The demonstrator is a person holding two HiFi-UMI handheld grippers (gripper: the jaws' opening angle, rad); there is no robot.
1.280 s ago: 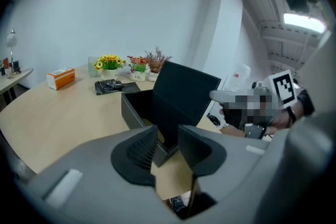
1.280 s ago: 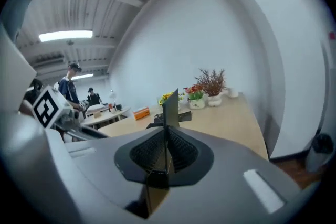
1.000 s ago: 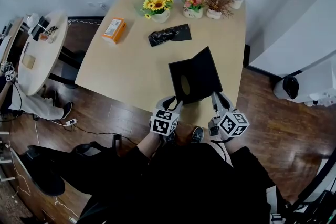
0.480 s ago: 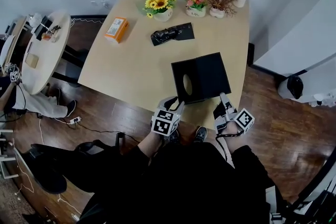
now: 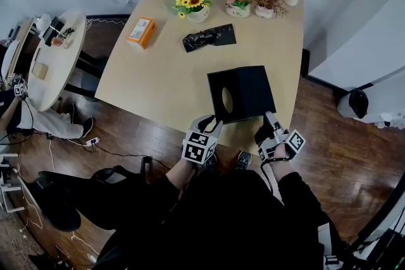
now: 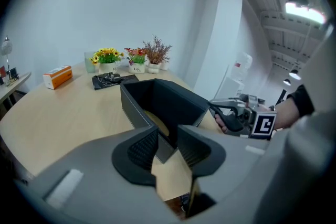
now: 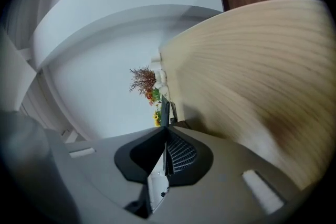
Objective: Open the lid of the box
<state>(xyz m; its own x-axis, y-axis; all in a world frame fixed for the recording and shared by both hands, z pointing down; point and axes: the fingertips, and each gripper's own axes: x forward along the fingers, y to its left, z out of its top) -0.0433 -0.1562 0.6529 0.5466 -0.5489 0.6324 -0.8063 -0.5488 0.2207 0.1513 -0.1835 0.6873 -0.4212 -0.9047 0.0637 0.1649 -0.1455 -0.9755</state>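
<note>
A black box (image 5: pixel 243 88) with an oval cut-out stands near the front edge of the wooden table (image 5: pixel 158 79). The left gripper view shows the box (image 6: pixel 168 99) open, its dark inside facing up. My left gripper (image 5: pixel 211 125) is at its near left corner, and there the left gripper (image 6: pixel 164 145) is shut on the box wall. My right gripper (image 5: pixel 268 118) holds the box's right side, rolled onto its side. In its own view the right gripper (image 7: pixel 167 152) is shut on the thin black lid (image 7: pixel 165 113), seen edge-on.
Three flower pots (image 5: pixel 235 0) line the table's far edge. An orange carton (image 5: pixel 140 31) and a black bag (image 5: pixel 209 38) lie in front of them. A round side table (image 5: pixel 50 60) stands at the left, a white cabinet (image 5: pixel 361 41) at the right.
The lid, tilted up a second ago, has swung down and lies low. My right gripper has sunk and rolled with it. My left gripper has stayed at the box's corner.
</note>
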